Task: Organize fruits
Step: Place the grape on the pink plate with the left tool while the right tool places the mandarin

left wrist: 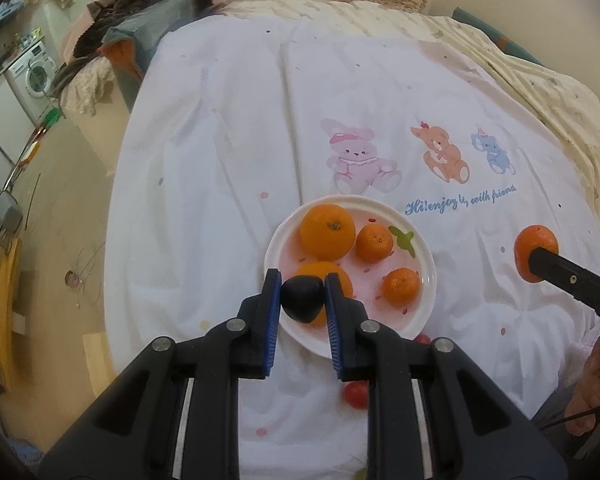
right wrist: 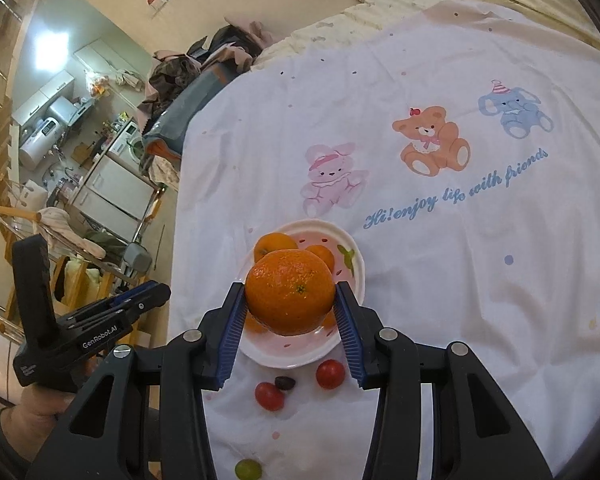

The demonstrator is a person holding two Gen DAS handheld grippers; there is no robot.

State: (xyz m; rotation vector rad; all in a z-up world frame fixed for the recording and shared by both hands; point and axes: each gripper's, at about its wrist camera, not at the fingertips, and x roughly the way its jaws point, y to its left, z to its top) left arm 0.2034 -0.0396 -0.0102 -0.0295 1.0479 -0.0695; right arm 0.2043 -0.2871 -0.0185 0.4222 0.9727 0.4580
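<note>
The plate (right wrist: 352, 276) is seen at 12 o'clock just beyond the orange (right wrist: 290, 292) clamped by the right gripper (right wrist: 290, 316), while a dark fruit (left wrist: 302, 298) is pinched over that plate's near rim by the left gripper (left wrist: 300, 300).

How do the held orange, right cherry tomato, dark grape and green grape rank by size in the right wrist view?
1. Held orange, though nearest the camera.
2. Right cherry tomato.
3. Green grape and dark grape: too close to rank.

Glossy ceramic-looking plate (left wrist: 427, 280); creased matt cloth sheet (left wrist: 228, 152); dimpled orange (right wrist: 290, 292) rind; ribbed blue pads (left wrist: 274, 316)
</note>
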